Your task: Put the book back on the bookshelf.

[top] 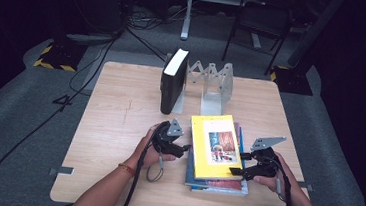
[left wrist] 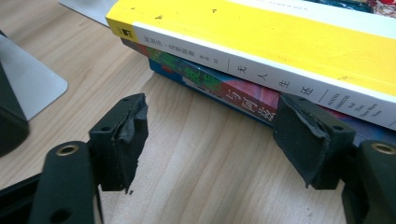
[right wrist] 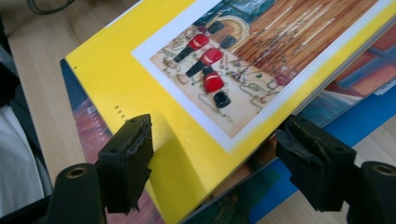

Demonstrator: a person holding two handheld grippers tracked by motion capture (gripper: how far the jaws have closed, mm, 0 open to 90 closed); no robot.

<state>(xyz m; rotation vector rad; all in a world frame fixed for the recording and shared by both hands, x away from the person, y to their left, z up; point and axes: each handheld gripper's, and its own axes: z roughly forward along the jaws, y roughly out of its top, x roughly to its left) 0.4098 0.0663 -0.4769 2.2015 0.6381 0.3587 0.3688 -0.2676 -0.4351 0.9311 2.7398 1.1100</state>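
A yellow book (top: 215,146) with a picture on its cover lies on top of a small stack of books (top: 219,185) at the front right of the wooden table (top: 118,127). My left gripper (top: 183,150) rests on the table just left of the stack. It is open and faces the spines, the yellow book (left wrist: 280,42) above the colourful lower books (left wrist: 219,86), with nothing between its jaws (left wrist: 215,135). My right gripper (top: 239,165) is at the stack's near right corner. It is open, and its jaws straddle the corner of the yellow book (right wrist: 187,140).
A thick black book (top: 173,82) stands upright in a grey metal expanding book rack (top: 218,83) at the back of the table. The rack's base plate (left wrist: 32,84) lies left of my left gripper. Beyond the table are a chair (top: 258,19) and floor cables (top: 93,70).
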